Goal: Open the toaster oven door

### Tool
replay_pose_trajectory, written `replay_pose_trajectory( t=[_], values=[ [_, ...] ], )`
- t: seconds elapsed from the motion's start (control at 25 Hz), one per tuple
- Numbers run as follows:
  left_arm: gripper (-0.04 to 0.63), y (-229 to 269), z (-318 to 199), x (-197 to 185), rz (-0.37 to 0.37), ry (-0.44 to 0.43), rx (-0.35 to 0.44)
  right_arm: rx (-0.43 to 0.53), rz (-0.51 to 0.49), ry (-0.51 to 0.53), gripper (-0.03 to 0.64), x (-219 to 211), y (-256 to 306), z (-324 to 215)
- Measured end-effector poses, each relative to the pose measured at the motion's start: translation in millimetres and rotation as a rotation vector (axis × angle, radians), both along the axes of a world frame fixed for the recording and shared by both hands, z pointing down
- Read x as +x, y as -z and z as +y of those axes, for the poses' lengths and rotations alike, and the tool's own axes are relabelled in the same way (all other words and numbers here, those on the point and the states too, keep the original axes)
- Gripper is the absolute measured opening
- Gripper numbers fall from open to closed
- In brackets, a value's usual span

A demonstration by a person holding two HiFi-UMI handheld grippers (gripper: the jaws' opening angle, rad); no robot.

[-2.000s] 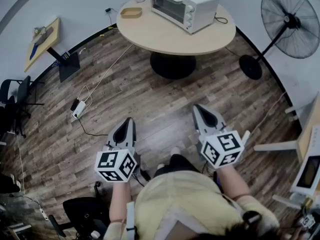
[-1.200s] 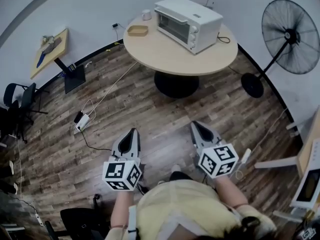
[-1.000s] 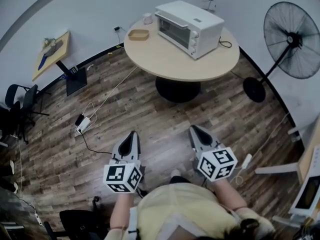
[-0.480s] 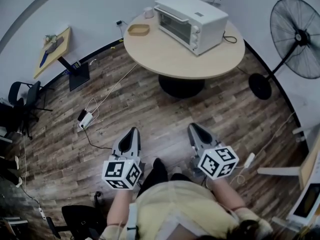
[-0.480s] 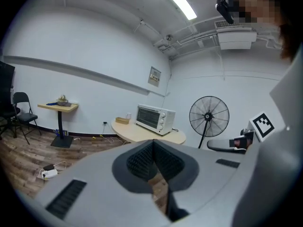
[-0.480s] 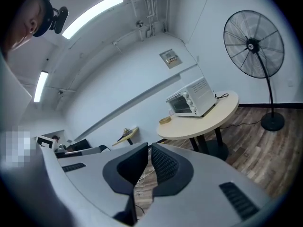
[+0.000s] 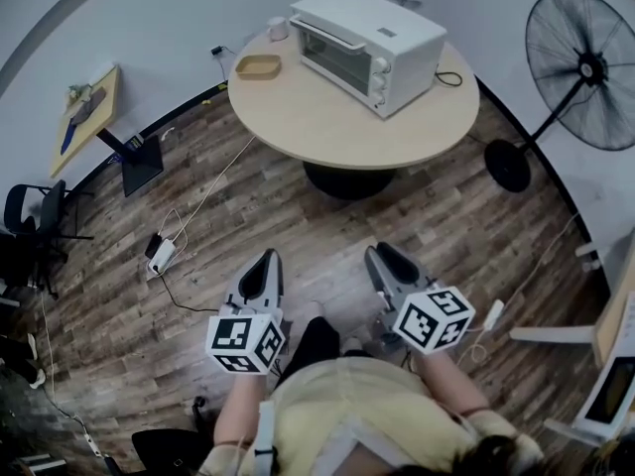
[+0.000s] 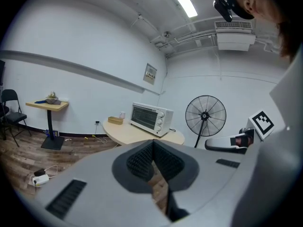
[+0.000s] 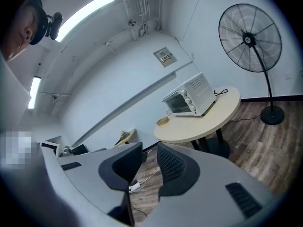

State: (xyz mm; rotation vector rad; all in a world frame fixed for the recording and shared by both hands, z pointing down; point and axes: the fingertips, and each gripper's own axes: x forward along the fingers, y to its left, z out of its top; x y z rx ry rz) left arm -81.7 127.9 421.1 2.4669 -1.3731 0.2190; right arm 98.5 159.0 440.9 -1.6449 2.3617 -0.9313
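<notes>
A white toaster oven (image 7: 367,34) stands with its door closed at the far side of a round beige table (image 7: 337,117). It also shows far ahead in the left gripper view (image 8: 150,118) and the right gripper view (image 9: 190,97). Both grippers hang low over the wooden floor, well short of the table. My left gripper (image 7: 266,263) is shut with nothing in it, its pads meeting (image 8: 152,154). My right gripper (image 7: 379,257) has its jaws opening, a gap between the pads and nothing in it (image 9: 149,162).
A small tray (image 7: 258,65) and a white cup (image 7: 278,29) sit on the table left of the oven. A black pedestal fan (image 7: 580,67) stands to the right. A power strip (image 7: 159,257) with cables lies on the floor at the left. A side table (image 7: 84,102) stands against the wall.
The person has stepped a little toward the table, so it sits nearer in the head view. The right gripper's jaws have parted from shut; the left stays shut.
</notes>
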Motion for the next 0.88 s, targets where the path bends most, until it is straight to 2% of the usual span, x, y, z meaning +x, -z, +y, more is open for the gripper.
replay_pose_trajectory(
  t=[0.72,0.88],
  values=[
    [0.002,-12.0,-122.7,-44.1,-0.010,-0.056,-0.035,-0.048,-0.057,-0.070,0.114,-37.5,7.9,-130.2],
    [0.002,-9.7,-141.8,-55.3,-0.018,-0.074,-0.024,-0.032,-0.059,-0.096,0.117,-42.4,17.7,-157.3]
  ],
)
